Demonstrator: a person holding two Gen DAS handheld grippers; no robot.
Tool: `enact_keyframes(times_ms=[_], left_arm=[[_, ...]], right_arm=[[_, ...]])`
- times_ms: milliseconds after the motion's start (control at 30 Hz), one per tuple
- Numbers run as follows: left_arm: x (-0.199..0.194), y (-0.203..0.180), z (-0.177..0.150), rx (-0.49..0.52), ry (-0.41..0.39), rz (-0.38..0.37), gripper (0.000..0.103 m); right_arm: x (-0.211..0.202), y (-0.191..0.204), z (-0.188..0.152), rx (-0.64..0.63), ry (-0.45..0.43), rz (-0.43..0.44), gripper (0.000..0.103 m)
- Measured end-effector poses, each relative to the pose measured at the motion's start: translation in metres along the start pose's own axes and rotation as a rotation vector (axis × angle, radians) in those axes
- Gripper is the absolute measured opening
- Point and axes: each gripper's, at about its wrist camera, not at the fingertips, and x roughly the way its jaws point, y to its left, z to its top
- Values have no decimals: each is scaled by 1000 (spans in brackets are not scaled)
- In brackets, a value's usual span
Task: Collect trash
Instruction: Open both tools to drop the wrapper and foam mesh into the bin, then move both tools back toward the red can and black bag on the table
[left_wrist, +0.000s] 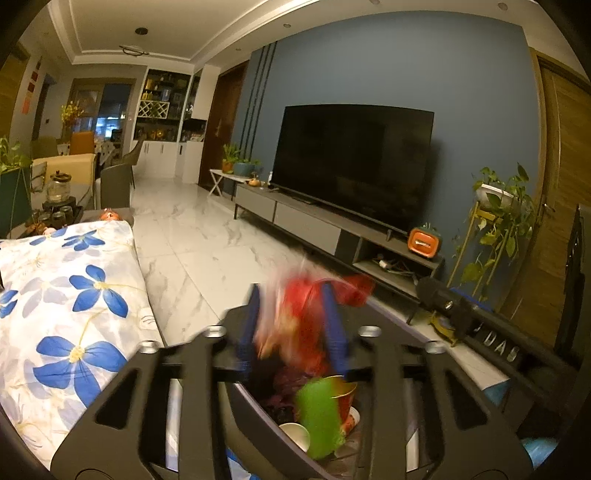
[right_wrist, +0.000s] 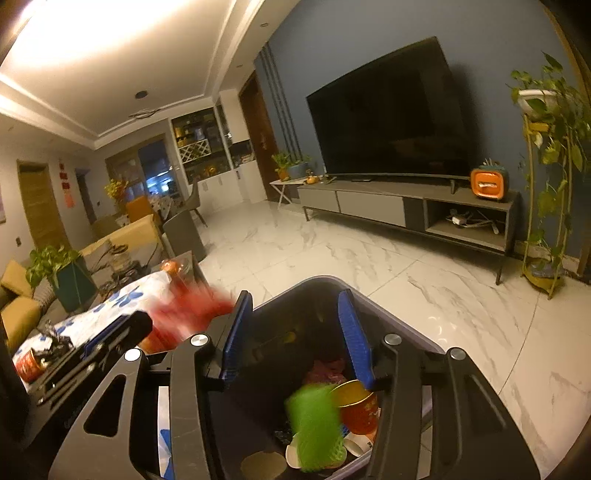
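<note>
A blurred red wrapper (left_wrist: 303, 314), possibly crumpled packaging, is being pinched between the narrowed fingers of the left gripper (left_wrist: 293, 325) above the dark bin (right_wrist: 402, 314). The right gripper (right_wrist: 295, 332) is being held wide apart, nothing gripped, over the bin, where a green object (right_wrist: 314, 428) and a red cup (right_wrist: 358, 406) are lying.

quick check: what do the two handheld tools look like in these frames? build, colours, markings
Both match: a black plastic frame with slotted cut-outs and silver round bolt heads, ending in two flat fingers with blue ribbed pads. Points: left tool, right tool. In the left wrist view the right tool's black body shows raised grey lettering, blurred, not readable for certain. No cables, hands or sleeves are visible.
</note>
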Motion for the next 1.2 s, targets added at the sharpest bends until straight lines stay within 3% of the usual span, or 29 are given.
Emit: enact_keyframes(times_ms=[333,533,800,1200], left_arm=[[-16,17,-5,-34,-20,37,76],[-44,33,-7,-25,-54,129,90],[-96,71,-16,-23,-90,293,96],[-177,176,-21,-132,-126,592,96]], right_arm=[[-6,2,5,13,-11,-11,57],[-9,11,3,-13,-16,-4,67],[-12,43,-6,-58,-9,32,82],[-7,127,-27,-150,38,178,82]])
